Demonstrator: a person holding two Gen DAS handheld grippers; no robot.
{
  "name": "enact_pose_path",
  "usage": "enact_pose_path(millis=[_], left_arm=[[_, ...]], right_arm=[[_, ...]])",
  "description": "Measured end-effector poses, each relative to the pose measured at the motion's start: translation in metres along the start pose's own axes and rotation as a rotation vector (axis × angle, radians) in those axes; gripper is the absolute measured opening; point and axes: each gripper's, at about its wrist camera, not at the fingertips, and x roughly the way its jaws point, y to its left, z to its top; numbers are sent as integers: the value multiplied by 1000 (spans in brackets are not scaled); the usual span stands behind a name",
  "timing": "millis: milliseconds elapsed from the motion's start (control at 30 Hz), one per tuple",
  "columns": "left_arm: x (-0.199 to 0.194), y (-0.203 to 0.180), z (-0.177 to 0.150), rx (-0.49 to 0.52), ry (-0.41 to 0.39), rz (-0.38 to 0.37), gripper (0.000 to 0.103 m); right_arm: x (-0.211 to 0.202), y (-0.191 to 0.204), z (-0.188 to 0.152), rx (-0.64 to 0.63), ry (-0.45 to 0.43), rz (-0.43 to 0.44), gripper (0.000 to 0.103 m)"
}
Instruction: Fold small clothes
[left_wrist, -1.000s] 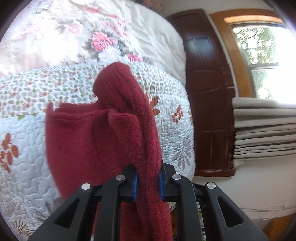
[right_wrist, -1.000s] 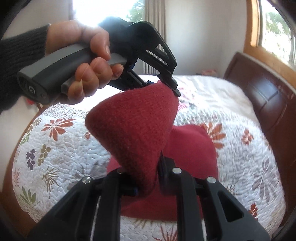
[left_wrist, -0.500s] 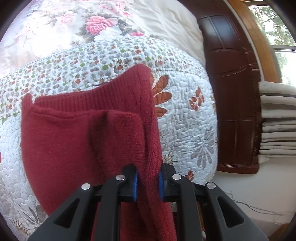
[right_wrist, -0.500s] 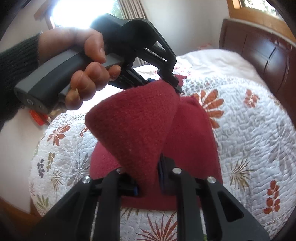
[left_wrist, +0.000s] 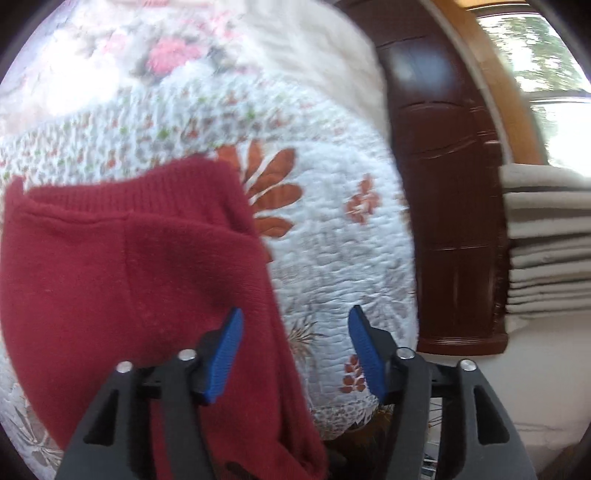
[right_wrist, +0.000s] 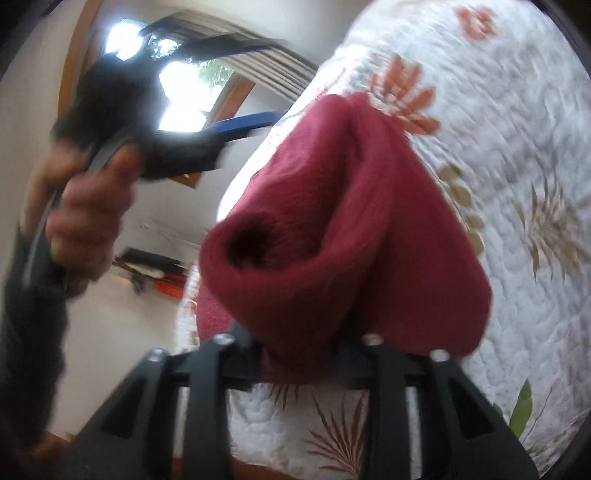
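In the left wrist view, the dark red knit garment (left_wrist: 122, 280) lies at left on the quilted bed (left_wrist: 332, 251), and the left tool (left_wrist: 295, 347) stands apart, empty. The right tool (right_wrist: 303, 363) clamps a bunched fold of it; the fold seems unfinished.

One red knit garment (left_wrist: 129, 280). One quilted bedspread (left_wrist: 332, 236). Two grippers: left gripper (left_wrist: 295, 347), right gripper (right_wrist: 299, 354). One hand (right_wrist: 85, 206) in view. One stack of folded grey cloth (left_wrist: 546, 243). One dark wooden headboard (left_wrist: 454, 184).
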Motion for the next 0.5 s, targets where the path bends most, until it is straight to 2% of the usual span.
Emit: enact_pose_path(millis=[33,100,233,300,400,500], left_arm=[[-9,-2,-3,18,-22,-5,66],[-38,-4,-19,69,-87,-19,71],[-85,5,-67,134,-179,3,78],[-92,8,-98,200,-183,47,79],[-85,4,-150,361,-156,185,79],[-75,-6,-190,499,-139,234,79]], right_arm=[[-4,-9,0,22,0,21,43],[-13,-20,3,42,14,52,44],[-42,-21,11,-31,33,78,44],[-54,-16,18,-78,52,87,44],[-65,-3,35,-183,93,99,44],[-55,17,47,-300,159,99,44]])
